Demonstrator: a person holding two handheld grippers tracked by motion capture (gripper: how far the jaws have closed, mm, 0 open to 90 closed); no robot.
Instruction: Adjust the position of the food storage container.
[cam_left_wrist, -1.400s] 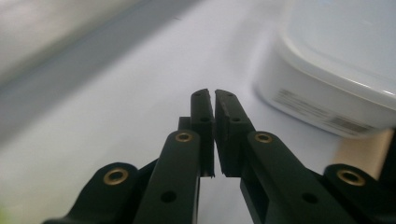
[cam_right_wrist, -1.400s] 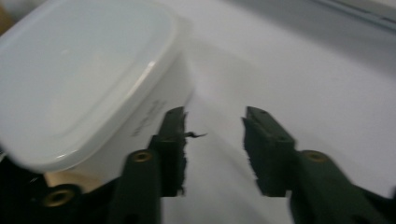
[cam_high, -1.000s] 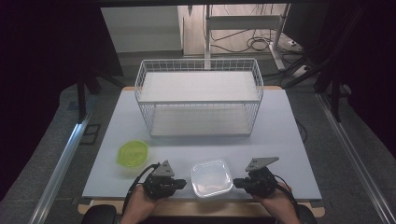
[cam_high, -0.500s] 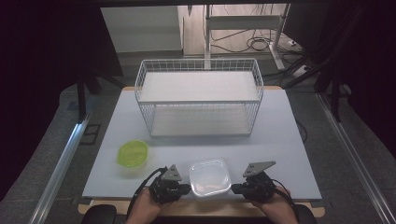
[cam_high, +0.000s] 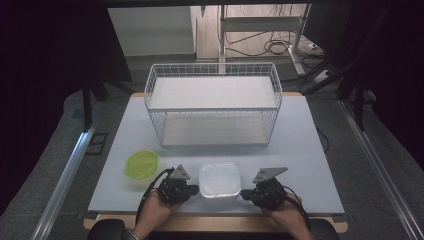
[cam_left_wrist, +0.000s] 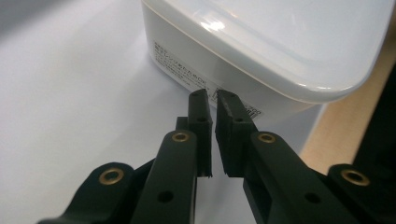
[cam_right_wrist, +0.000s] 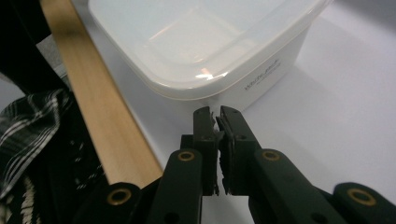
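A translucent white lidded container (cam_high: 220, 180) sits near the table's front edge, between my two grippers. My left gripper (cam_high: 194, 189) is at its left side, jaws shut on nothing. In the left gripper view my left gripper (cam_left_wrist: 211, 95) has its tips right at the labelled side wall of the container (cam_left_wrist: 280, 42). At the container's right side, my right gripper (cam_high: 245, 194) is also shut and empty. The right gripper view puts my right gripper (cam_right_wrist: 217, 114) just below the container (cam_right_wrist: 201, 42), by its near corner.
A white wire basket (cam_high: 212, 107) with two levels stands at the back middle of the white table (cam_high: 300, 150). A green bowl (cam_high: 142, 163) lies at the front left. The table's wooden front edge (cam_right_wrist: 98, 116) runs close behind my right gripper.
Both grippers have closed in on the container's sides, the right one moving leftward. The container has shifted slightly to the left and away from the front edge.
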